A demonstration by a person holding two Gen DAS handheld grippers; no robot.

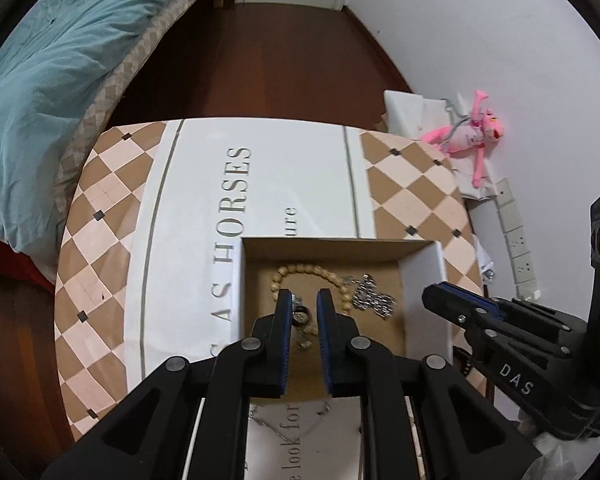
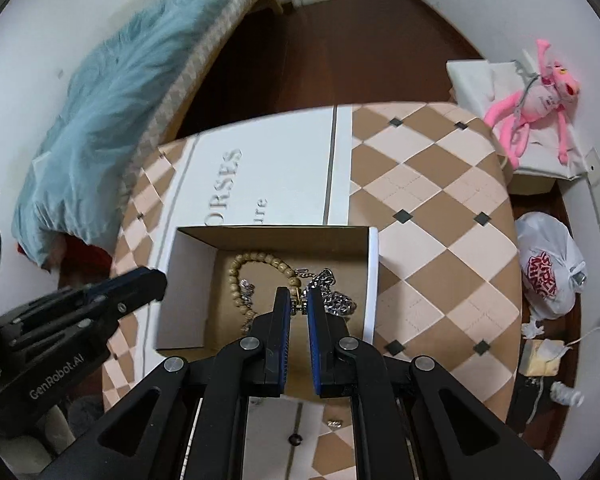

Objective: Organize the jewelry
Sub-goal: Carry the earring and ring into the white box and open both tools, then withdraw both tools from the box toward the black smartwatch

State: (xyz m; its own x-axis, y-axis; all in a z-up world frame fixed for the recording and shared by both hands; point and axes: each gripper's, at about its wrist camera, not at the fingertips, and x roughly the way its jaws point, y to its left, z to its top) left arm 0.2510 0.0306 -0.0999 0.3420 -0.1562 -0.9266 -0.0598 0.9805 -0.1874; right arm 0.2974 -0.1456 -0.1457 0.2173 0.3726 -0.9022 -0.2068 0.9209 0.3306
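An open cardboard box point(image 1: 424, 280) point(image 2: 372, 280) stands on the checkered table. Inside lie a wooden bead bracelet point(image 1: 300, 270) point(image 2: 256, 258), a silver chain point(image 1: 374, 298) point(image 2: 336, 300) and small pieces. My left gripper point(image 1: 304, 300) hovers over the box with its jaws a little apart; a small dark ring piece point(image 1: 300, 316) hangs between them. My right gripper point(image 2: 299, 296) is over the box too, jaws narrowly apart around a small gold piece point(image 2: 299, 305). On the table under the grippers lie a thin chain point(image 1: 268, 424), a small silver piece point(image 2: 334, 423) and a dark bead point(image 2: 295, 438).
A white printed sheet point(image 1: 260, 184) point(image 2: 284, 176) covers the table's middle. A bed with a blue duvet point(image 1: 40, 80) is at the left. A pink plush toy point(image 1: 472, 132) point(image 2: 540, 96) lies at the right. A white plastic bag point(image 2: 548, 268) sits on the floor.
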